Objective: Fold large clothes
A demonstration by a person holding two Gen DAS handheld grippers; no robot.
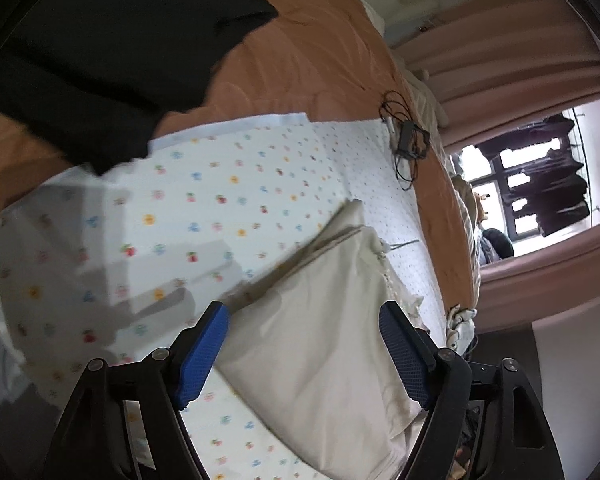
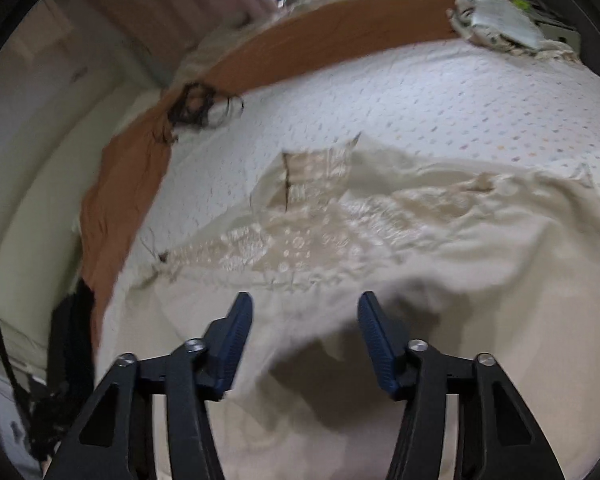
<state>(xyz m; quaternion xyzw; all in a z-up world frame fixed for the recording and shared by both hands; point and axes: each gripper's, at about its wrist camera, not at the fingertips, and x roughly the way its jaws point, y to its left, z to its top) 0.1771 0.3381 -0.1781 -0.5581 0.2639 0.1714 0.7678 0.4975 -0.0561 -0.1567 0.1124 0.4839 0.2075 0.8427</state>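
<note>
A large cream garment (image 2: 380, 240) with an embroidered lace panel lies spread and wrinkled on the dotted white bed sheet (image 2: 420, 92). My right gripper (image 2: 306, 312) is open just above its plain near part, holding nothing. In the left wrist view a folded part of the same cream garment (image 1: 316, 328) lies on the fruit-print sheet (image 1: 204, 208). My left gripper (image 1: 304, 320) is open over that cloth, with a blue pad on either side of it and nothing pinched.
An orange blanket (image 1: 308, 52) covers the bed beyond the sheet, with a black garment (image 1: 100, 48) on it. A small black device with tangled cables (image 1: 410, 140) lies at the sheet's edge. Pink curtains (image 1: 500, 48) and a window are beyond. Crumpled cloth (image 2: 496, 20) sits at the far corner.
</note>
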